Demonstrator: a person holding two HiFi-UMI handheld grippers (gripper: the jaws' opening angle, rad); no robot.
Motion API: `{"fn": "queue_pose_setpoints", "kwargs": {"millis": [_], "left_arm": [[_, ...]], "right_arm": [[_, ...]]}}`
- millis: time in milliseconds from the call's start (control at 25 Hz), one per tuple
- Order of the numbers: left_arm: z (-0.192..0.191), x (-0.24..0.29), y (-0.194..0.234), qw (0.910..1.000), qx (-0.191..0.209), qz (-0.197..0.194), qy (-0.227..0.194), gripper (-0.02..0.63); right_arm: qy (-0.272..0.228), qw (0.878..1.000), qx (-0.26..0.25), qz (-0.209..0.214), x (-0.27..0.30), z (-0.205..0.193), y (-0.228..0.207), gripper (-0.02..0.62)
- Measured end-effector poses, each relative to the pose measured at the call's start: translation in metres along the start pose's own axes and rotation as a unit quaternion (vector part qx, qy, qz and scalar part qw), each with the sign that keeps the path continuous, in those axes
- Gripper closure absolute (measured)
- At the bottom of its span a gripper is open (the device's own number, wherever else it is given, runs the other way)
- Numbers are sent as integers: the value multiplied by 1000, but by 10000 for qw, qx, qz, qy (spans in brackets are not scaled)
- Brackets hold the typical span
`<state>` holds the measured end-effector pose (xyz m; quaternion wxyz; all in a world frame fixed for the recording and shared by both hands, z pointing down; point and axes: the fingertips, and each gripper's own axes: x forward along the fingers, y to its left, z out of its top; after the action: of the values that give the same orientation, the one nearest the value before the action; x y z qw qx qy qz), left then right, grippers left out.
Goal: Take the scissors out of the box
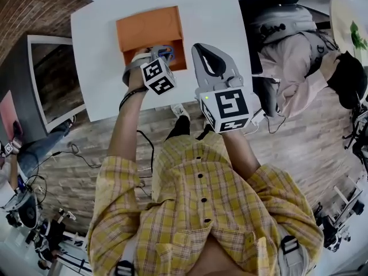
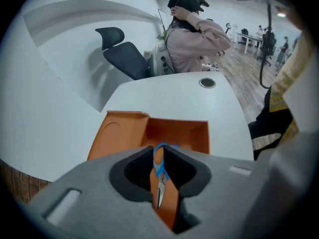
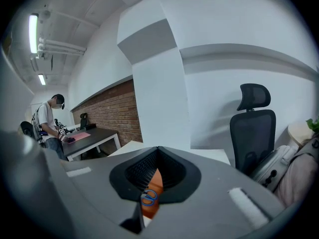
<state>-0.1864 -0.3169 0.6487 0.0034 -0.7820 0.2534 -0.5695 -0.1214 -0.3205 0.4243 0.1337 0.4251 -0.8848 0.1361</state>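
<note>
- Left tongs [image 2: 158,151] stand a narrow slit apart, pressing on nothing. Their bodies are grey and moulded, the pads black, and they point steeply down over the box [image 2: 124,133].
- Right tongs [image 3: 158,149] have their ribbed black tips together and hold nothing. They hang just right of the box, above the worktop [image 2: 189,98].
- Inside the box, at its near right corner, lie the scissors [image 2: 159,183], with blue handle loops and bright, tapering metal blades.
- Smooth, matte orange walls form the open-topped box, and its left flap carries a shallow round impression.
- Plain white and smooth, the worktop has a round grommet [image 2: 207,83] near its far end.
- Only a thin strip of the scissors shows through the slit, since the pads cover the outer curves of the loops.
- From the head view a marker cube [image 1: 158,76] and the hand hide most of the scissors.
- Grey tong bodies hide the box's near wall.
</note>
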Motion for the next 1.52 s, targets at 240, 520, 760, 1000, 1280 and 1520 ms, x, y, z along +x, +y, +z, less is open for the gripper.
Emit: {"fn": "queue_pose_setpoints", "kwargs": {"millis": [240, 520, 760, 1000, 1280, 1520], "left_arm": [[-9, 21, -9, 9990, 305, -267, 186, 514], [-21, 40, -15, 9969, 404, -617, 276, 487], [-29, 54, -17, 9954, 313, -829, 366, 474], [-29, 58, -18, 9942, 142, -994, 372, 476], [-28, 57, -22, 9912, 153, -1261, 372, 510], [-34, 53, -21, 9946, 33, -1004, 258, 515]], "right_arm": [[127, 9999, -27, 77, 6, -9, -1, 591], [201, 9997, -65, 90, 9, -12, 0, 591], [306, 9995, -44, 98, 14, -18, -2, 590], [316, 9995, 13, 20, 10, -19, -7, 591], [354, 9994, 11, -13, 10, -23, -8, 590], [343, 9994, -25, 5, 12, -22, -1, 590]]}}
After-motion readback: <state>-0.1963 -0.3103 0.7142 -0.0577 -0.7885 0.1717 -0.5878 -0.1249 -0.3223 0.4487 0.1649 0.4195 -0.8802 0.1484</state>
